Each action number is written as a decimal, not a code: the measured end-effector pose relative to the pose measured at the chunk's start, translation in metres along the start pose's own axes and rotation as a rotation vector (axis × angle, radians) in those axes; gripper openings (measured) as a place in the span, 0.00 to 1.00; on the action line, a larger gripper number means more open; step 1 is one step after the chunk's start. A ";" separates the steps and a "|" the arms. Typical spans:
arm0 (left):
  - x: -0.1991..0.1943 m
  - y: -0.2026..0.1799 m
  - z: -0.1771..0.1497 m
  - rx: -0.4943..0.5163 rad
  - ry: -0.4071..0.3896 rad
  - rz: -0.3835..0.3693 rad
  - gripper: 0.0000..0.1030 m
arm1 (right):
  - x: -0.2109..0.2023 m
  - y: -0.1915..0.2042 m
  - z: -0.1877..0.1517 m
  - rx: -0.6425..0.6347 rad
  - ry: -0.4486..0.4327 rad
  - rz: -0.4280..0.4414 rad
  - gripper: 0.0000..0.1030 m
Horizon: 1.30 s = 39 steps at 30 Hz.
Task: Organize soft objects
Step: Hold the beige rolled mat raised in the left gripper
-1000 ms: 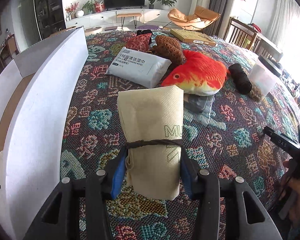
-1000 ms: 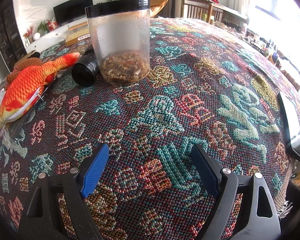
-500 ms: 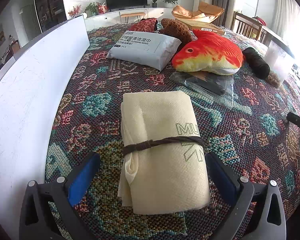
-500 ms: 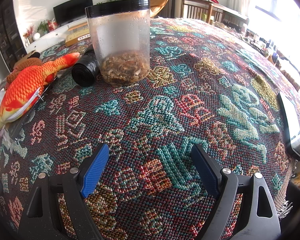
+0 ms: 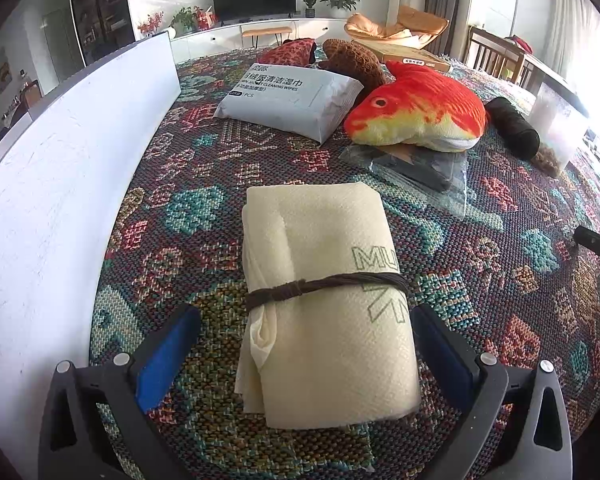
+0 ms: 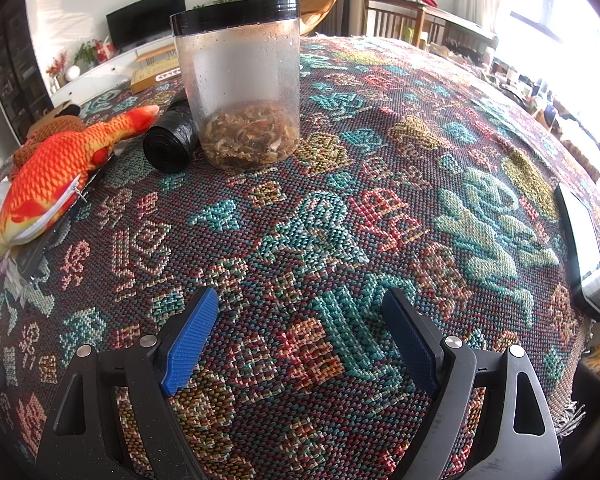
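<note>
A cream folded cloth (image 5: 324, 288), tied round with a dark cord, lies flat on the patterned tablecloth. My left gripper (image 5: 304, 320) stands wide open around its near end, with both blue pads clear of its sides. Further back lie an orange fish plush (image 5: 420, 112), a white pack of cleaning wipes (image 5: 288, 100), a brown knitted toy (image 5: 352, 60) and a red patterned pouch (image 5: 292, 50). My right gripper (image 6: 300, 300) hangs open over bare tablecloth, nothing between its fingers. The fish plush (image 6: 56, 168) shows at the left of the right wrist view.
A white board (image 5: 60, 160) stands upright along the left. A black roll (image 6: 168, 144) and a clear jar (image 6: 244, 92) with brown contents stand past the fish. A clear plastic bag (image 5: 420, 168) lies under the fish. A phone (image 6: 584, 248) rests at the right table edge.
The left gripper, shut on the cream cloth a second ago, came down and opened wide; the cloth now lies on the table. The right gripper has not moved.
</note>
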State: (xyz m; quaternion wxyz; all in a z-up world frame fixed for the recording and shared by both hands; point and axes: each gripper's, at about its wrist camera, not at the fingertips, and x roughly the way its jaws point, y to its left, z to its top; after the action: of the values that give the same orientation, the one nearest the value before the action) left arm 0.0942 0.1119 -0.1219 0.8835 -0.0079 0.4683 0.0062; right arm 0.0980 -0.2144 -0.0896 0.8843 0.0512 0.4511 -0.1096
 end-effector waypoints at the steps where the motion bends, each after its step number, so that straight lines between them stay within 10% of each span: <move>1: 0.000 0.000 0.000 0.000 0.000 0.000 1.00 | 0.000 0.000 0.000 0.000 0.000 0.000 0.84; 39: 0.000 0.000 0.000 -0.001 -0.001 0.000 1.00 | 0.001 0.000 -0.003 -0.002 -0.003 0.000 0.84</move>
State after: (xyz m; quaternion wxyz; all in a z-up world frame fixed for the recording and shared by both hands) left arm 0.0938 0.1120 -0.1220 0.8838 -0.0080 0.4677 0.0065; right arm 0.0956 -0.2138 -0.0922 0.8850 0.0501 0.4498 -0.1091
